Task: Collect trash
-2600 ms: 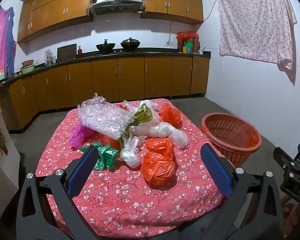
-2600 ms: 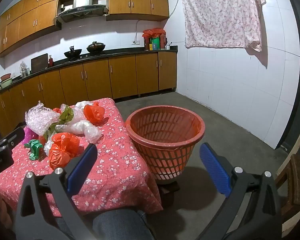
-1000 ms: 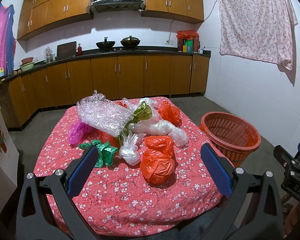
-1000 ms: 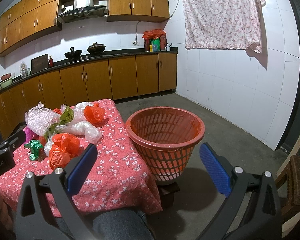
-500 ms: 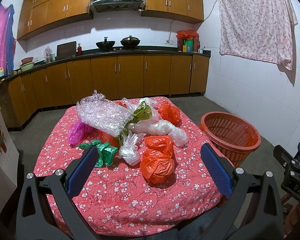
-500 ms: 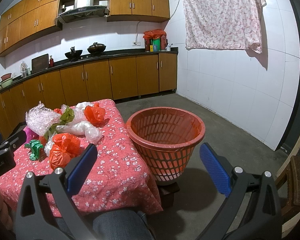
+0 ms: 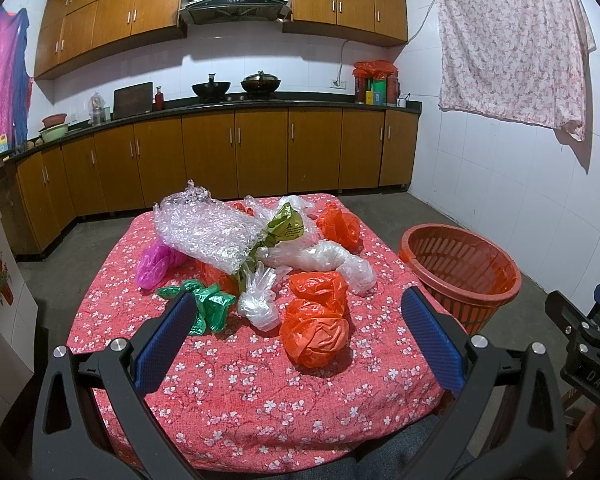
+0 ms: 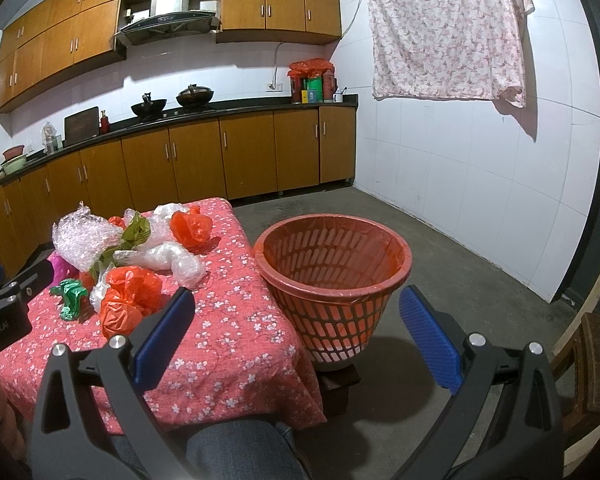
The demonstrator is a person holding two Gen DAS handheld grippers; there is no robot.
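Note:
A heap of plastic trash lies on the table with the red flowered cloth [image 7: 236, 392]: an orange bag [image 7: 318, 320] nearest me, a small clear bag [image 7: 258, 300], a green bag [image 7: 206, 306], a pink bag [image 7: 154, 262], bubble wrap [image 7: 208, 232], an olive bag [image 7: 286, 226] and a second orange bag [image 7: 338, 226]. An orange slotted basket [image 8: 332, 276] stands on the floor right of the table. My left gripper [image 7: 300, 320] hangs open above the table's near edge, just short of the nearest orange bag. My right gripper [image 8: 296, 324] is open and empty, facing the basket.
Wooden kitchen cabinets [image 7: 236, 156] and a counter with two woks run along the back wall. A flowered sheet [image 8: 448, 28] hangs on the tiled right wall. A wooden stool [image 8: 592, 364] stands at the far right. A person's knee [image 8: 236, 452] shows below the right gripper.
The left gripper has risen slightly and levelled since the oldest frame. Both grippers stay open and nothing on the table has moved.

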